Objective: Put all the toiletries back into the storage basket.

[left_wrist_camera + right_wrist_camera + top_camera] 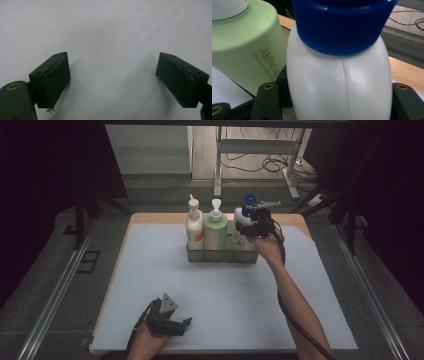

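The right gripper [251, 224] clasped the white bottle [337, 82] with the blue cap [342, 25] in the grey basket [220, 255] near the worktop's [225, 295] far edge, while the left gripper [180, 325] rested wide-jawed and empty by the near edge.

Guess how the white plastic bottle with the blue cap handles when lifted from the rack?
The white plastic bottle with the blue cap looks rigid, so it probably won't buckle. Its glossy, rounded shoulders could slip between the right gripper fingers. Tall and narrow with a pump on top, it may tip if bumped against the grey rack.
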{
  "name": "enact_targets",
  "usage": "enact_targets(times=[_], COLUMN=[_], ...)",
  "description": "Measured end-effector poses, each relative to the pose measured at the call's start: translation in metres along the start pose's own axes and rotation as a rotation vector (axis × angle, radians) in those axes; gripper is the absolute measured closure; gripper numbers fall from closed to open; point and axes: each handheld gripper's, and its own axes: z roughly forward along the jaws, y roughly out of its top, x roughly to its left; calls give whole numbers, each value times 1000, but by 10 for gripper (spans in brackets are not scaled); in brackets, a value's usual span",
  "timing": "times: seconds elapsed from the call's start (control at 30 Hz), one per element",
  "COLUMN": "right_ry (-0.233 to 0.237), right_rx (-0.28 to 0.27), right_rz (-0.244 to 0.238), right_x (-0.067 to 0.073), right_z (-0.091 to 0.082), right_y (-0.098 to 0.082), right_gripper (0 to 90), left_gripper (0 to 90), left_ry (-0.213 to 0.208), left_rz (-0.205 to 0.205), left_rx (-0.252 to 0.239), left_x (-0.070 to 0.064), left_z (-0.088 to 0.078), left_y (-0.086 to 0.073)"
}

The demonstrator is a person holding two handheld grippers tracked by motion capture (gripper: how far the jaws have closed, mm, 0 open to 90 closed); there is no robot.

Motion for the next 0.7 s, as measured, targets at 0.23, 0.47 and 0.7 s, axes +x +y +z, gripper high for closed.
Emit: enact_targets(times=[0.23,0.47,0.7], right_ry=[26,41,56], right_rx=[-9,-31,-28], right_rz=[9,7,-2], right_x=[-4,-7,-8], right_z=[-2,-8,-15], right_y=[-3,-8,-17], right_gripper=[378,350,310], left_gripper=[120,120,120], left_ry=[0,0,-1], left_rz=[0,1,1], left_rx=[0,-1,-1], left_x=[0,0,0], left_z=[0,0,0], left_y=[0,0,0])
